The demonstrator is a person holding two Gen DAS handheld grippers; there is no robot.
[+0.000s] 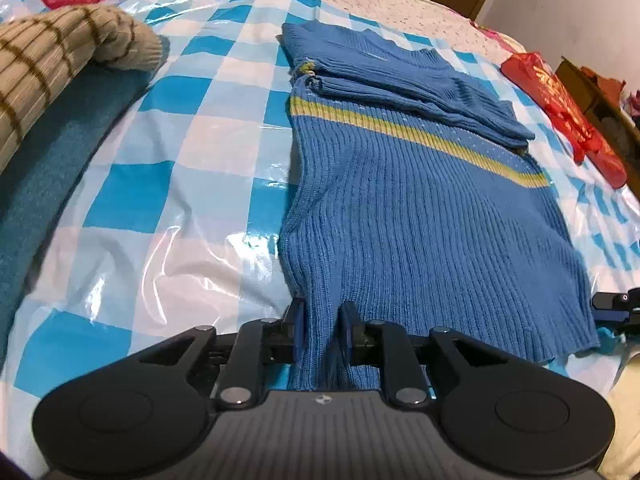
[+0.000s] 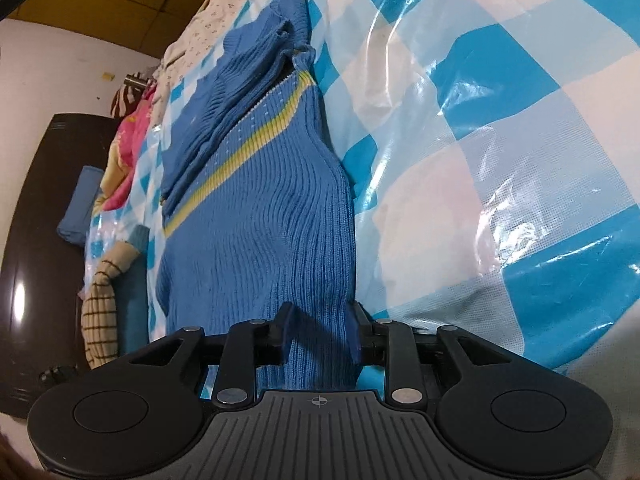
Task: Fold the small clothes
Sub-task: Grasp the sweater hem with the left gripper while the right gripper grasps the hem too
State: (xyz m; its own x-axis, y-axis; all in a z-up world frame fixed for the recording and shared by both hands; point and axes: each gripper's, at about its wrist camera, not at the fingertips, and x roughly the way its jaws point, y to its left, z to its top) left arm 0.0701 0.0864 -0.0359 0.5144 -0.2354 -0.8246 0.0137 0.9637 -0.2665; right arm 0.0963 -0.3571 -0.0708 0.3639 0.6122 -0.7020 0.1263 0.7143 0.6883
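Blue ribbed sweater [image 1: 400, 208] flat on checkered plastic sheet [image 1: 168, 184], sleeves folded in. Left gripper [image 1: 322, 332] and right gripper [image 2: 320, 332] pinching hem corners. Risk: thick knit slipping out, sleeves sliding during fold-over.

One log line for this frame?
left gripper: shut on sweater hem | right gripper: shut on hem | sleeves folded in | bottom fold not yet done

Lost the blue sweater [image 1: 400, 208] hem behind both gripper bodies, and saw only a sliver of the right hand-held gripper [image 1: 618, 308] at frame edge.
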